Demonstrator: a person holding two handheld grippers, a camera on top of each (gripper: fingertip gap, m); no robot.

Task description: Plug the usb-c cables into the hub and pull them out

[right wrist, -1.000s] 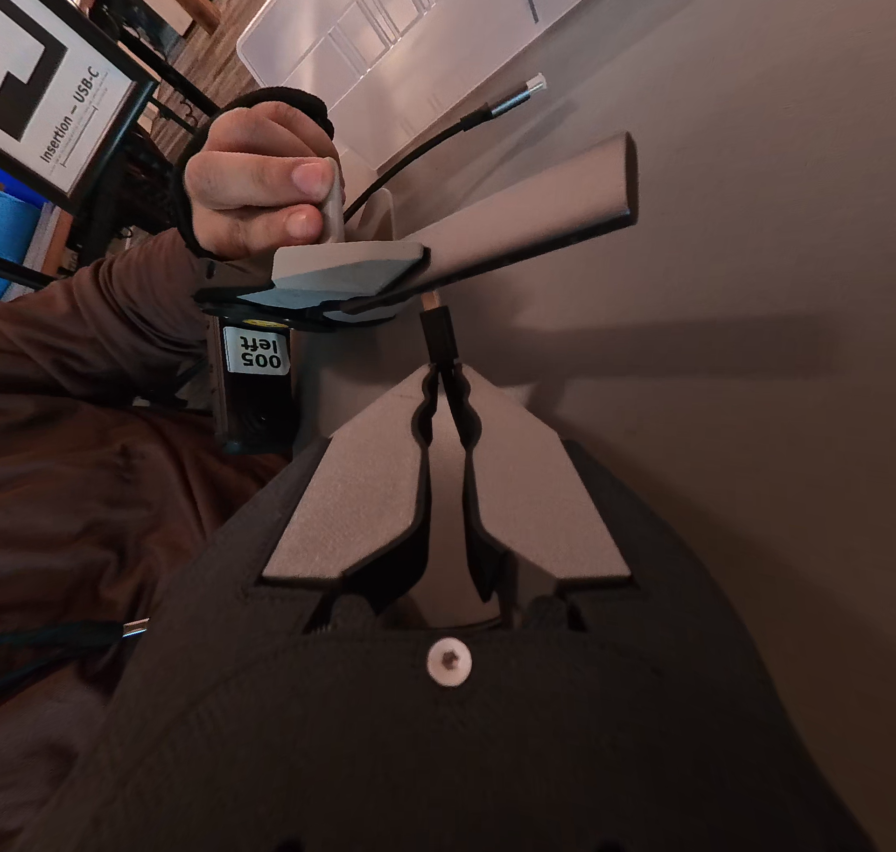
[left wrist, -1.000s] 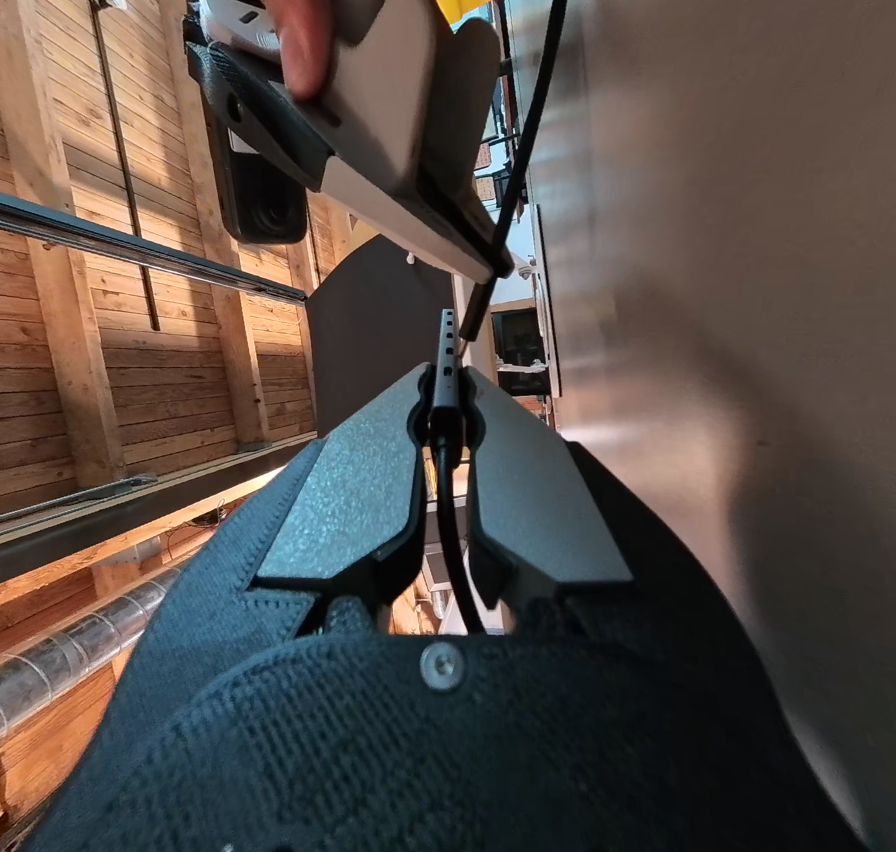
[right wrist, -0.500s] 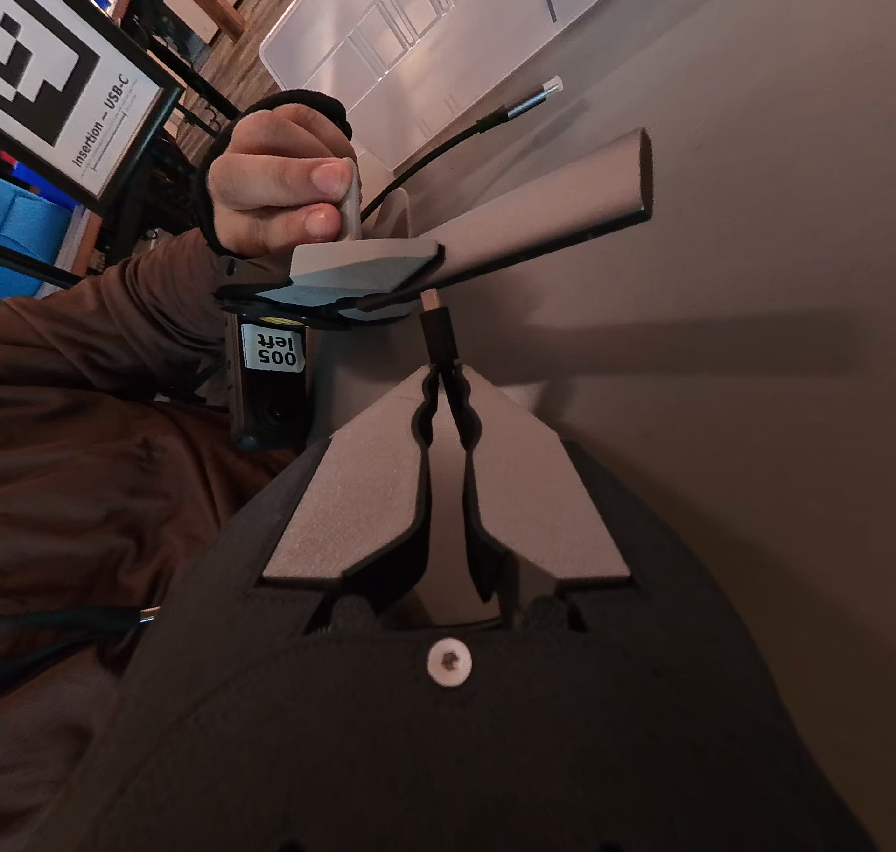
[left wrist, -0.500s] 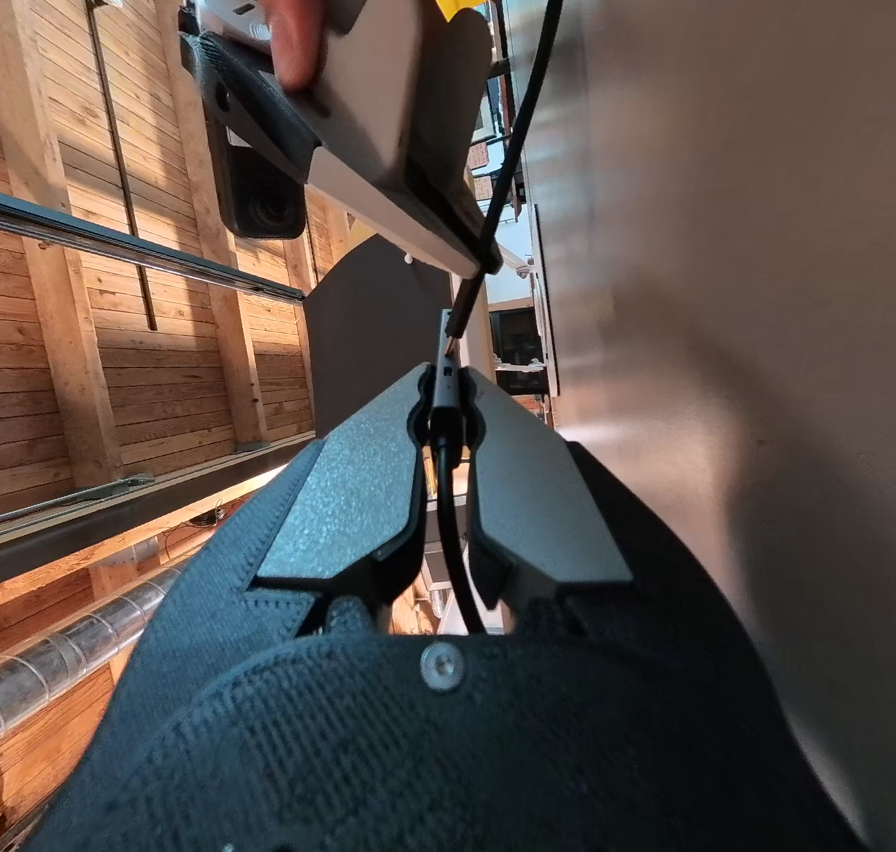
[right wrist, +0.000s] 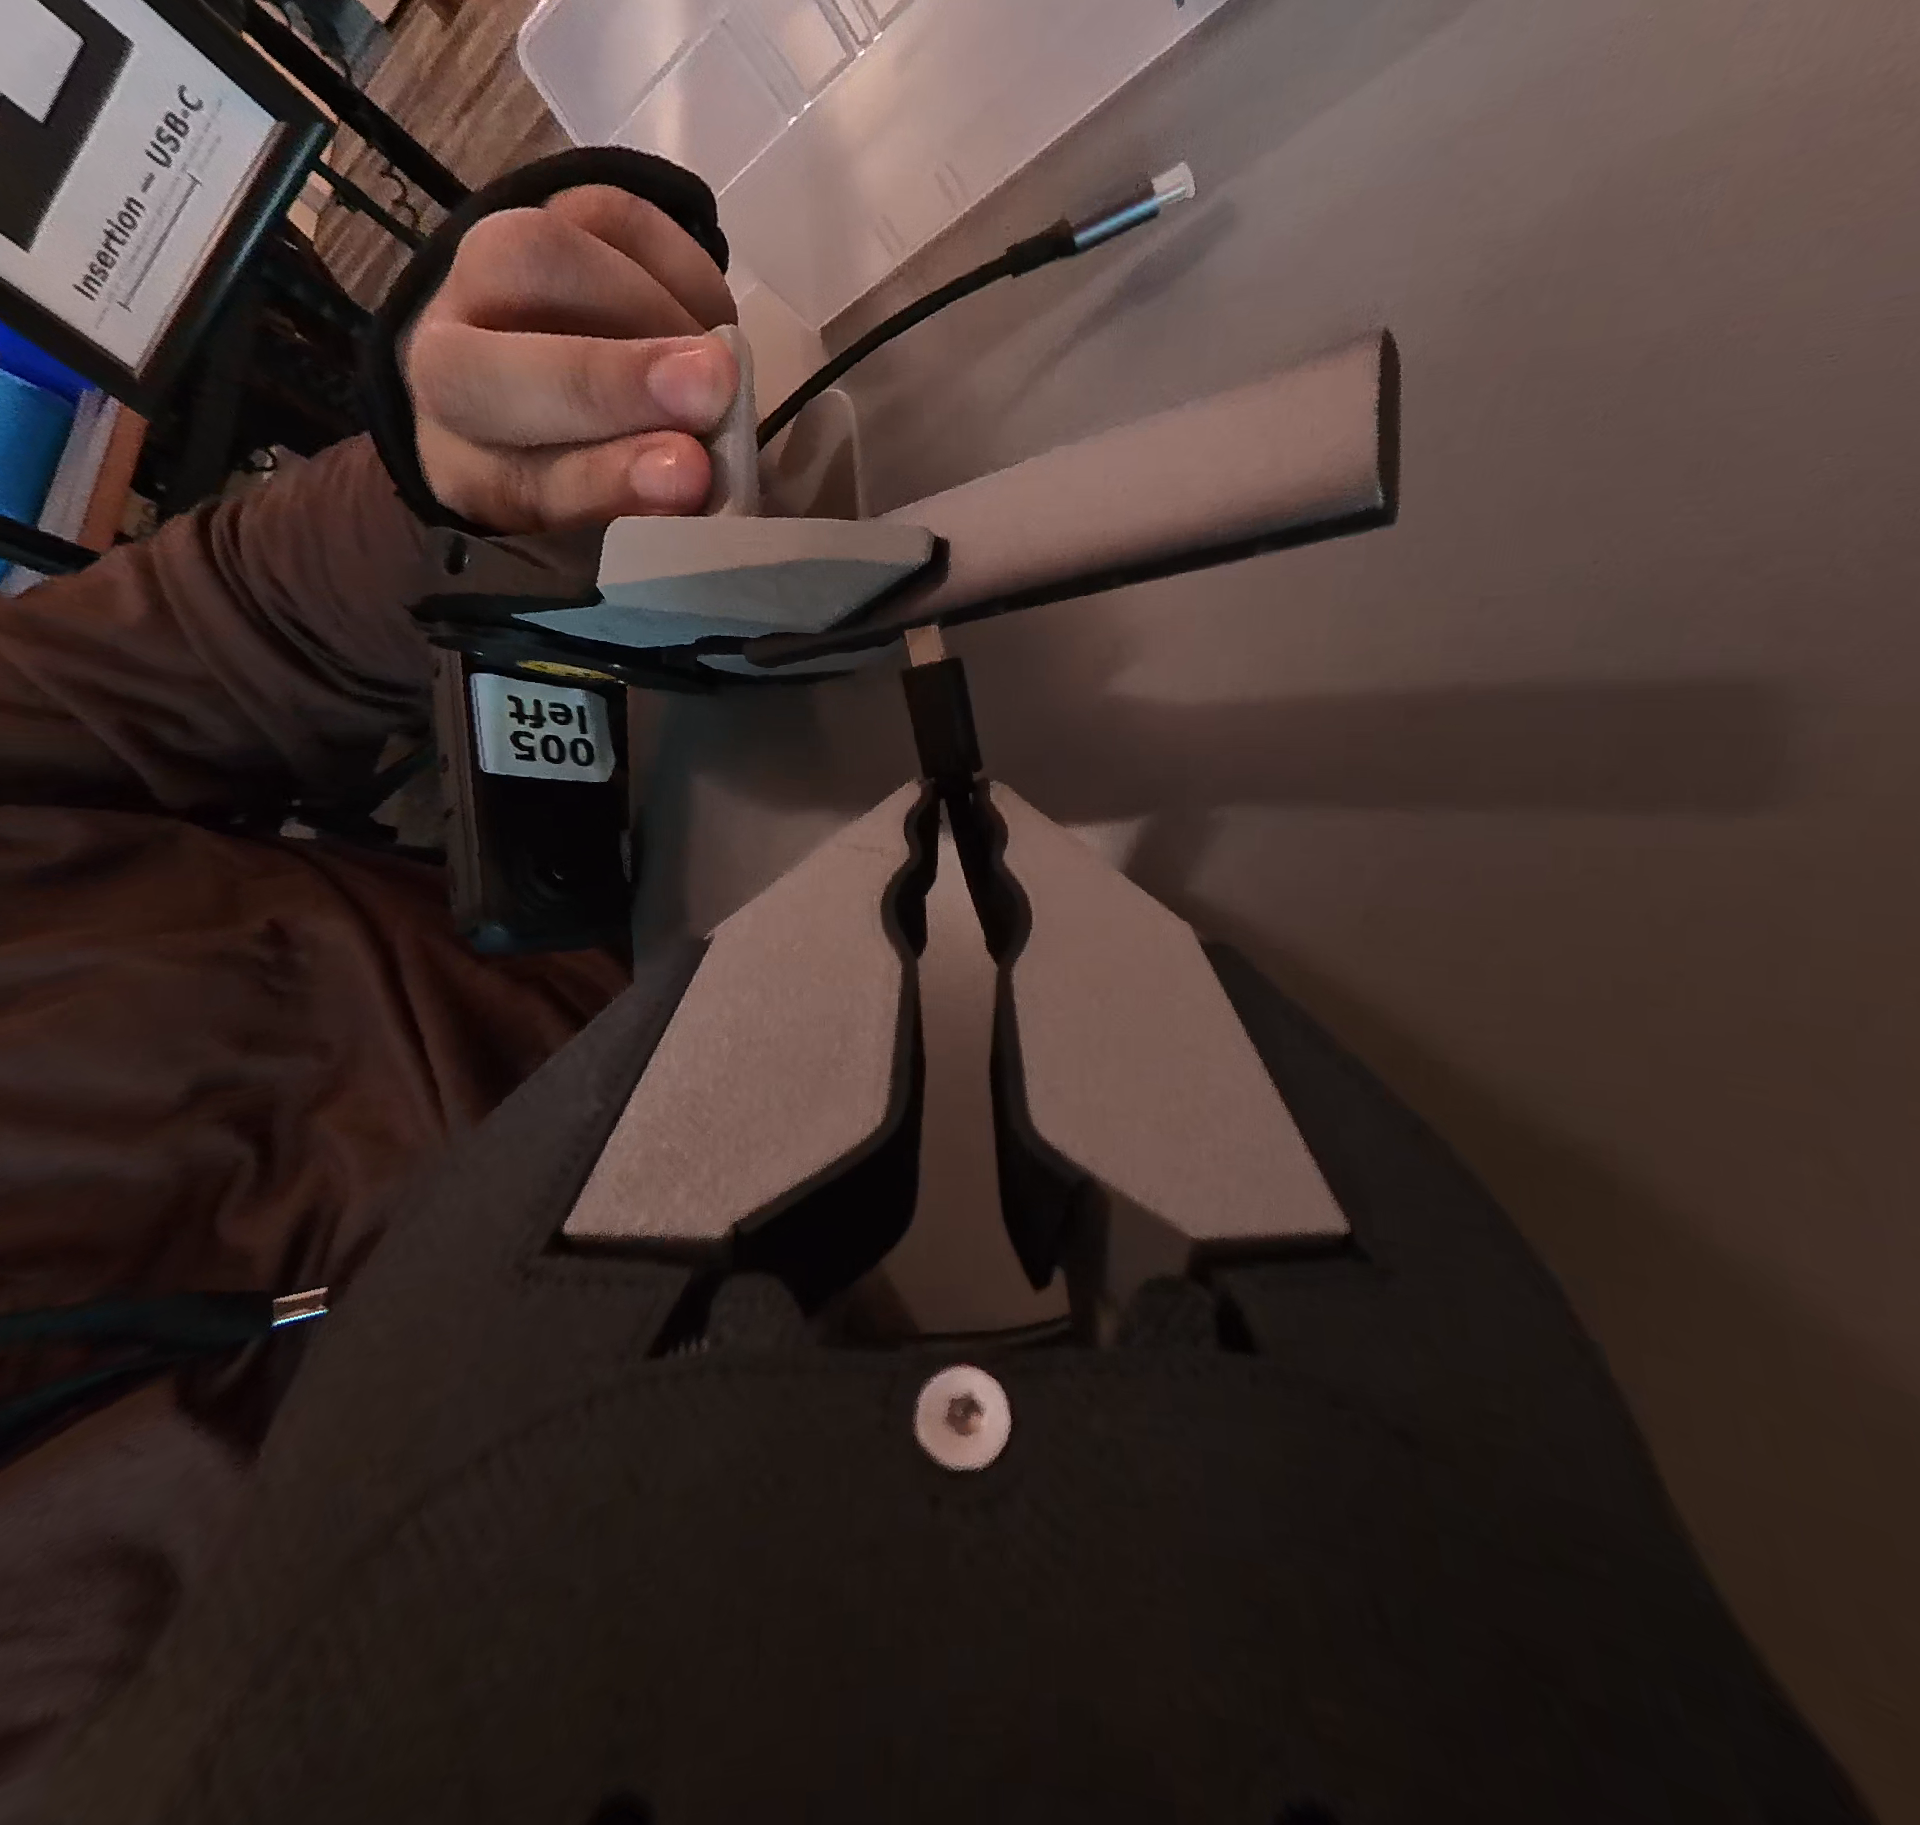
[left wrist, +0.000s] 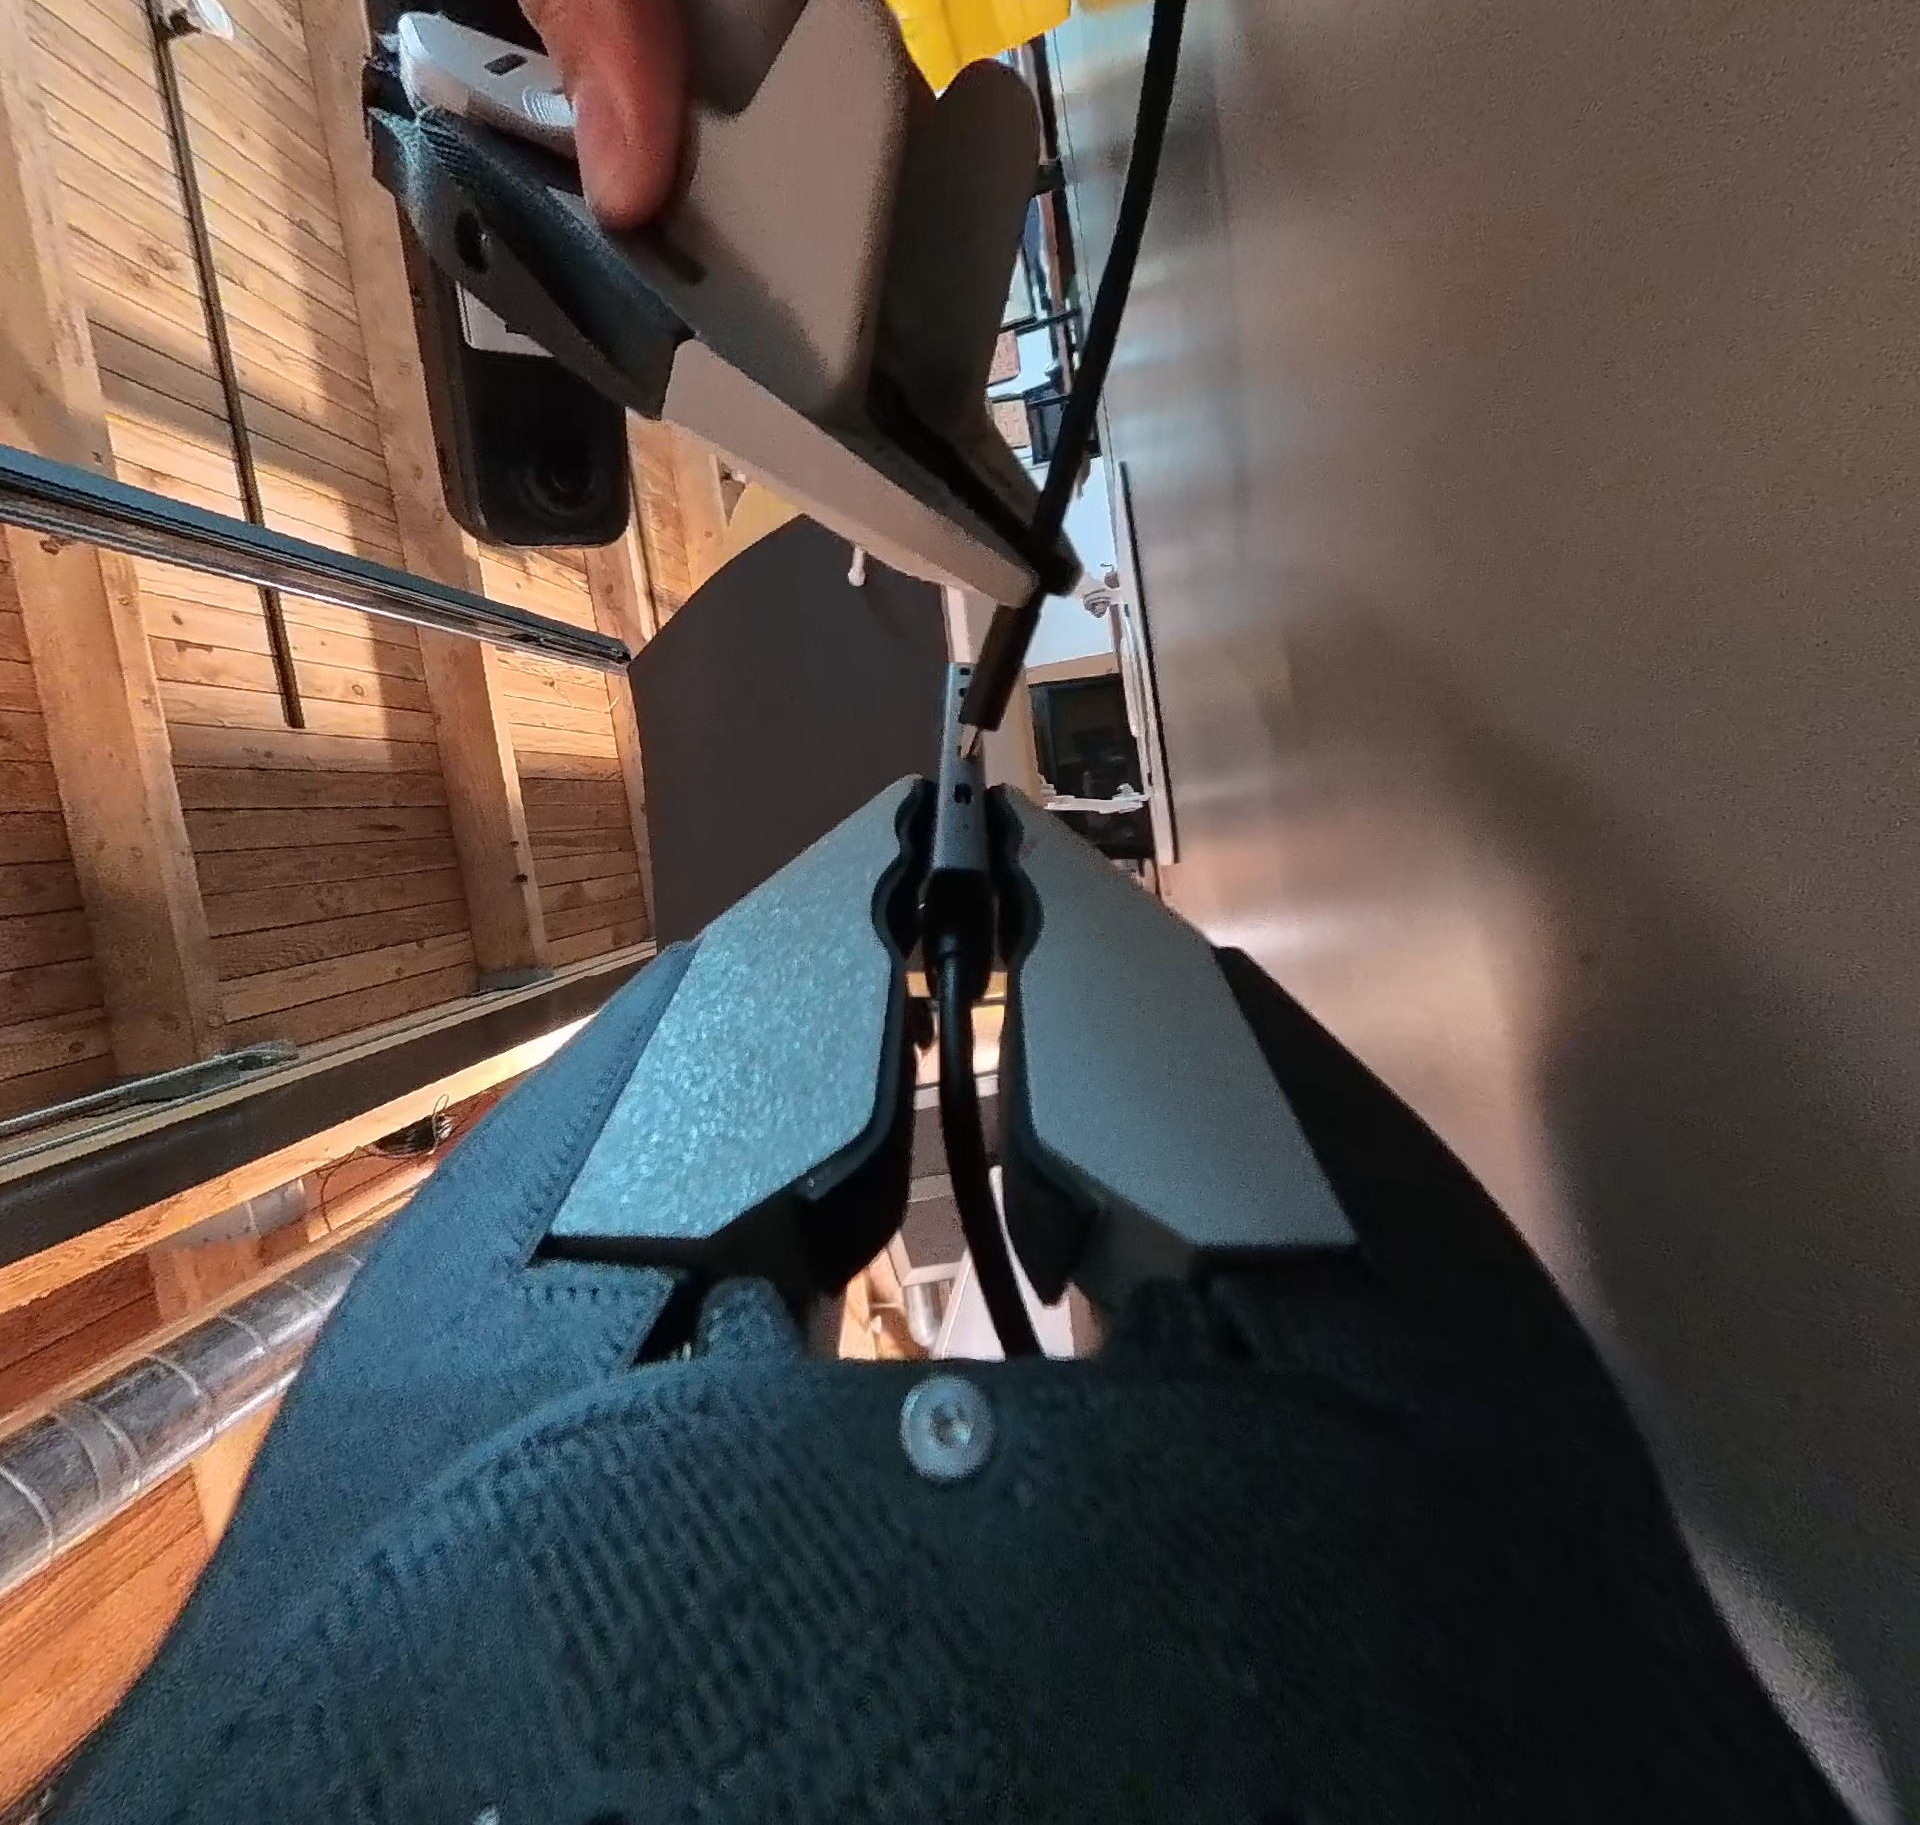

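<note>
Left gripper (left wrist: 958,819) clamps the hub (left wrist: 956,788); right gripper (right wrist: 951,804) grips a USB-C cable (right wrist: 943,726), plug tip at the hub. A clear bin (right wrist: 831,61) stands behind on the desk (right wrist: 1558,840).

A clear plastic bin (right wrist: 831,40) lies on the grey table (right wrist: 1558,425); a framed sign (right wrist: 114,165) stands beside it; wooden plank wall (left wrist: 260,736) behind.

In the left wrist view the hub (left wrist: 958,807) sits mostly buried between the left gripper's fingers (left wrist: 727,1037). The black cable (left wrist: 1122,217) leaves the top edge. The hand (left wrist: 665,40) there is cropped. The counter (left wrist: 1558,632) is blurred.
</note>
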